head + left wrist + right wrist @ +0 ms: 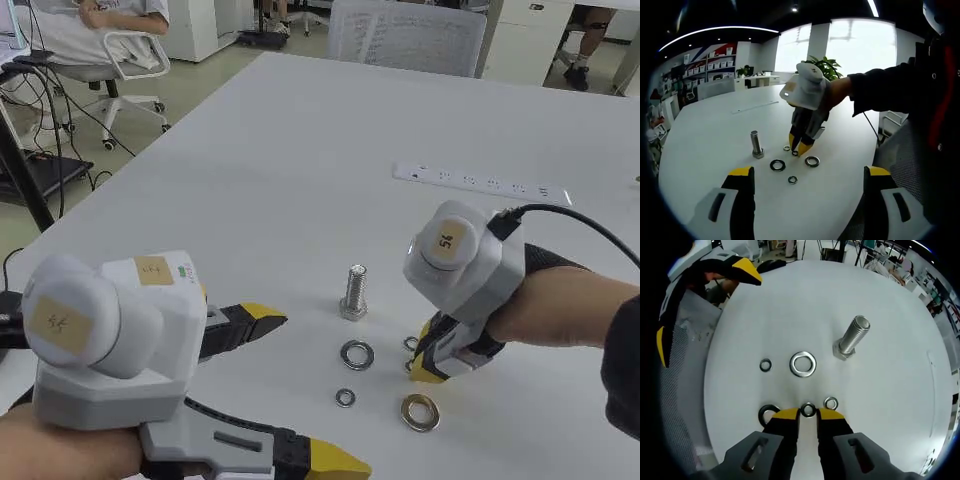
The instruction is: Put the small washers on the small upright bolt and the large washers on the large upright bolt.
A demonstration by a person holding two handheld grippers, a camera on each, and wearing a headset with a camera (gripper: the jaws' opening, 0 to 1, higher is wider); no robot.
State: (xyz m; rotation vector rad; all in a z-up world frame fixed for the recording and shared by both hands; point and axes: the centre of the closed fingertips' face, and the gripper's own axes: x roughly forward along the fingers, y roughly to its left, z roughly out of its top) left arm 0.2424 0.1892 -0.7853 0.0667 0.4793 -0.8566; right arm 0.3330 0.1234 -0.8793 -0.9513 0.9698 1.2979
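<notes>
Right gripper (808, 414) narrow around small washer (808, 410), clamp unconfirmed; thin washer may be squirted out, neighbour washer (830, 403) knocked. Left gripper (808, 172) wide.

The table (300, 150) is plain matte white. The bolt (353, 292) is bright silver with fine ribbed threading. One large washer (357, 354) is silver-grey, and the brass-tinted washer (420, 412) looks yellowish gold. The left gripper (322, 393) and the right gripper (808, 414) both have pale grey-white housings, tan labels, and black jaws with yellow tips. The small washer (808, 410) between the right gripper's tips is dark steel-grey. The power strip (485, 185) is white, and the sleeve (625, 360) is black.
</notes>
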